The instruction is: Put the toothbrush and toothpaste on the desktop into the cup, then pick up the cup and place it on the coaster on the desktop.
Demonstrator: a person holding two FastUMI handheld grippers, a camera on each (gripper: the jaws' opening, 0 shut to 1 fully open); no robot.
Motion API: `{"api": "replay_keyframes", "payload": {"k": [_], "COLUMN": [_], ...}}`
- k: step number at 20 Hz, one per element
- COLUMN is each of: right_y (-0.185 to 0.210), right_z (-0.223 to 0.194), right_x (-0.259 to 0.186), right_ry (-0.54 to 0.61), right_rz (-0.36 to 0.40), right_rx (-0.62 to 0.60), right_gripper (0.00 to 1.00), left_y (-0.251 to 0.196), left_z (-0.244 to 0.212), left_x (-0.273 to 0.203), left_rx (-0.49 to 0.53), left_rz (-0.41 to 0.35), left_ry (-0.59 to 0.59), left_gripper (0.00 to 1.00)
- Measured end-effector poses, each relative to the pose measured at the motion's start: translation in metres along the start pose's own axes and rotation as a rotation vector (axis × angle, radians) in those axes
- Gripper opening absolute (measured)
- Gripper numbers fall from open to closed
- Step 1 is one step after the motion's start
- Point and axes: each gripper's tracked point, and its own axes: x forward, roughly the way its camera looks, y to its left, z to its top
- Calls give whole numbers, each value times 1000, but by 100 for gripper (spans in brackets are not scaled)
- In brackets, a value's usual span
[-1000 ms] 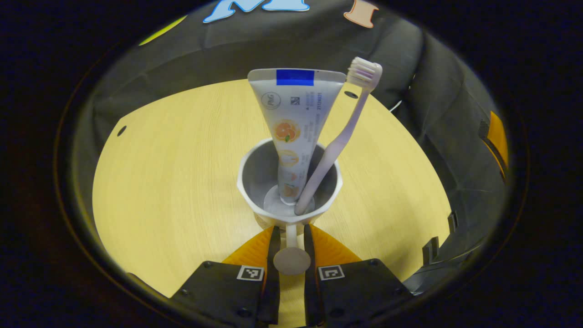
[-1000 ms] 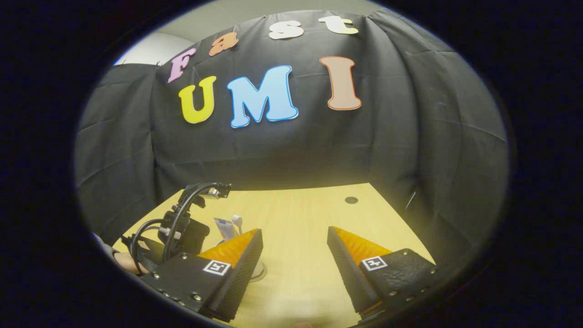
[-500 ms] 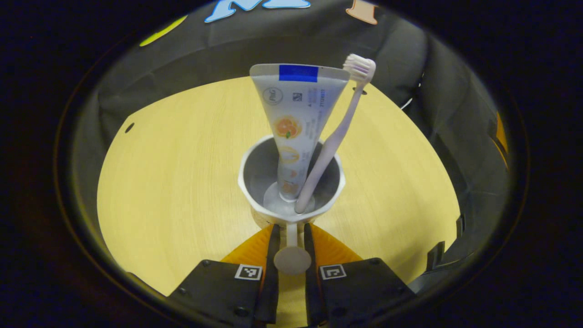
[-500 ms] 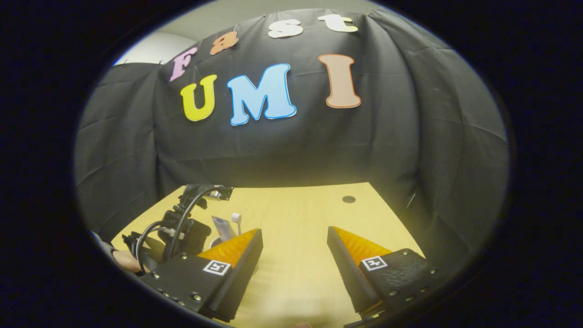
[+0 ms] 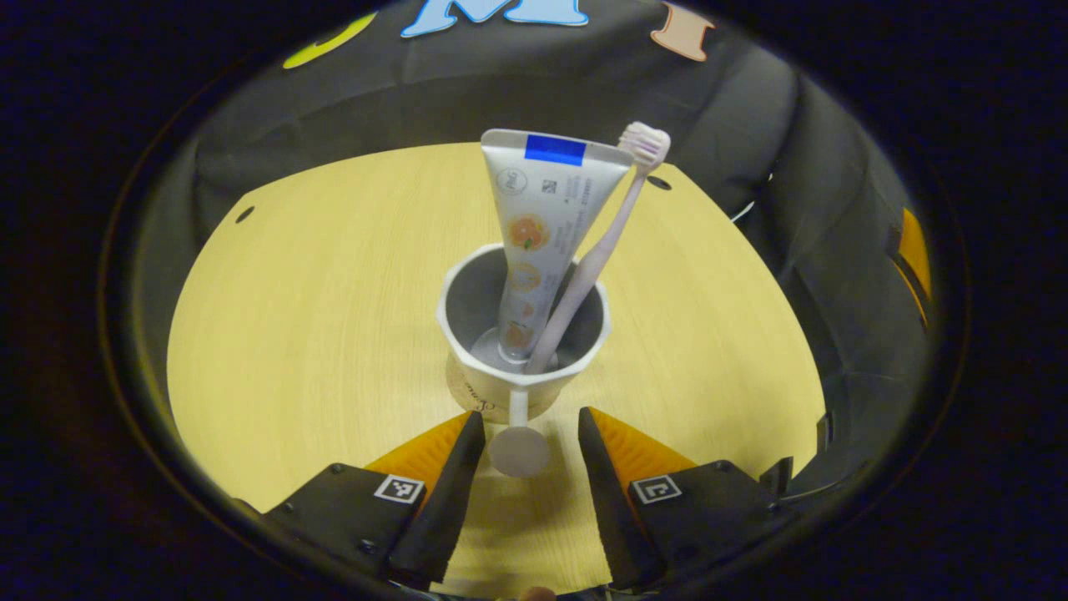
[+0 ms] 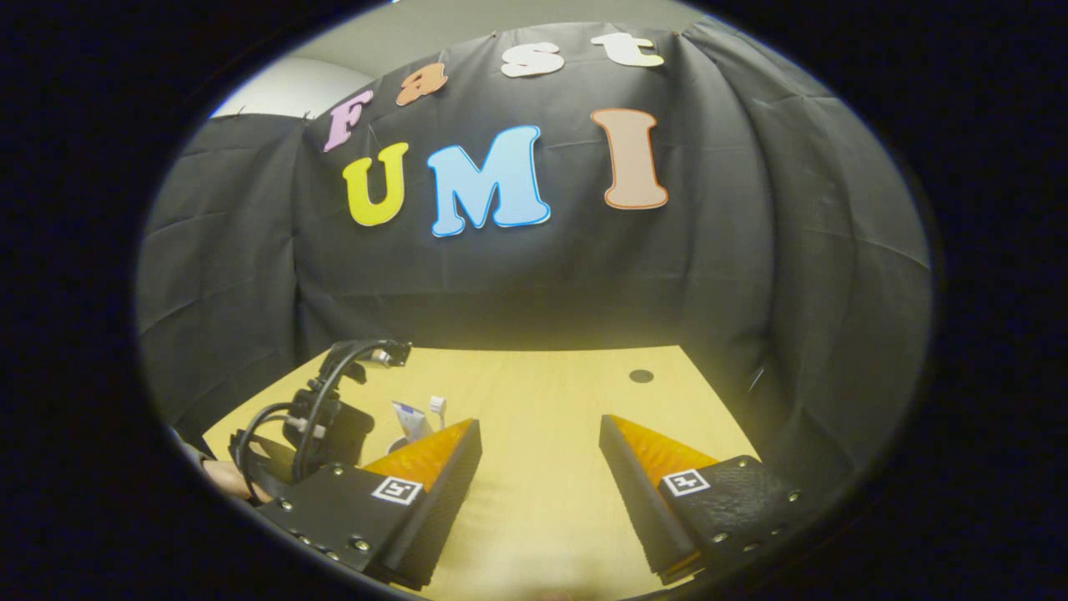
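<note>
Left gripper [image 5: 523,426]: jaws spread apart, holding nothing; the round tab at the end of the cup handle sits in the gap between the fingers with clear space on both sides. White faceted plastic cup with grey inside [image 5: 524,334] stands upright on the pale yellow wood-grain desktop [image 5: 317,317], just ahead of the fingertips, handle pointing back at the camera. In the cup: the white toothpaste tube with orange fruit print and blue band [image 5: 542,225], cap down, crimped end up, and the pale pink toothbrush with white bristles [image 5: 602,250], handle end down, head up, leaning against the tube's right edge. Coaster under the cup: cannot tell in left gripper view, the cup base hides it. Right gripper [image 6: 541,451]: jaws wide open, empty, hanging over bare desktop well to the side of the cup. In right gripper view the left gripper's black body with looped cables [image 6: 321,417] sits at lower left with part of a hand [image 6: 224,477] behind it; the tube's crimped end and the brush head poke up just beyond the right gripper's left finger. Small dark hole in the desktop [image 6: 641,376] near the far edge. Black cloth wall [image 6: 751,250] behind.
</note>
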Motion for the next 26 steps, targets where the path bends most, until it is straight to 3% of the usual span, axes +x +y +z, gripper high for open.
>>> {"api": "replay_keyframes", "payload": {"k": [2,3,5,17,26], "right_y": [2,3,7,46,68], "right_z": [7,11,18,56,89], "right_x": [-3,-4,-5,-21,-39], "right_ry": [-16,-24,-43,-133,-225], "right_rz": [-8,-13,-24,-63,-110], "right_rx": [-4,-6,-15,-40,-47], "right_gripper": [89,89,89,94,94], "left_y": [-2,-3,-3,16,34], "left_z": [9,14,26,104,147], "left_x": [-13,-20,-36,-159,-225], "left_rx": [4,6,11,-8,107], "left_rz": [-16,-17,-28,-60,-48], "left_ry": [-55,-85,-147,-564,-788], "left_gripper": [76,71,85,86,84]}}
